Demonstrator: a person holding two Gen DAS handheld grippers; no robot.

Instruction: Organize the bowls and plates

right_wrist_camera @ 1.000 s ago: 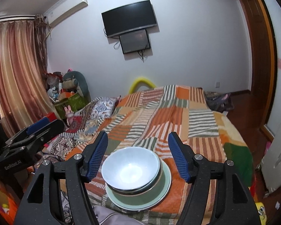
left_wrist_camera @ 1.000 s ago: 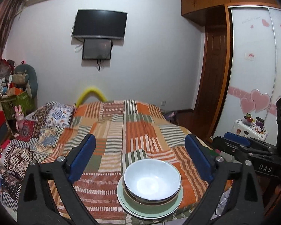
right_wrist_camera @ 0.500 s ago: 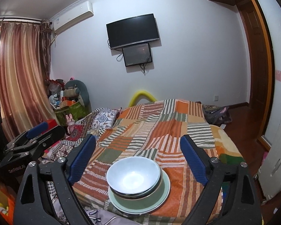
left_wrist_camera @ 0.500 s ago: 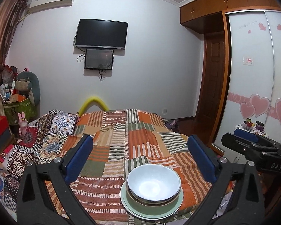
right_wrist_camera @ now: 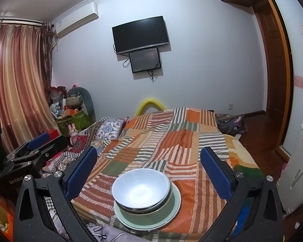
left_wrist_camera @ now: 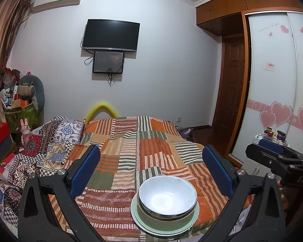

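Observation:
A pale blue-white bowl (left_wrist_camera: 167,195) (right_wrist_camera: 140,189) sits nested on a darker bowl, stacked on a light green plate (left_wrist_camera: 163,228) (right_wrist_camera: 151,220) at the near edge of the bed. My left gripper (left_wrist_camera: 150,150) is open, its blue pads far apart and behind the stack, touching nothing. My right gripper (right_wrist_camera: 148,150) has its jaws opening. The bowl lies low between its fingers (right_wrist_camera: 80,173), and the pads stand clear of the rim. Each gripper shows at the edge of the other's view: the right gripper (left_wrist_camera: 278,157) and the left gripper (right_wrist_camera: 36,147).
The stack rests on an orange, green and white striped patchwork blanket (left_wrist_camera: 143,147). A patterned pillow (left_wrist_camera: 56,141) lies at the left. Boxes and toys (right_wrist_camera: 74,117) crowd the left corner. A wardrobe (left_wrist_camera: 272,80) and a white appliance (right_wrist_camera: 299,161) stand at the right.
The right gripper's jaws have spread wide, away from the sides of the top bowl. The left jaws have widened slightly. The stack has not moved.

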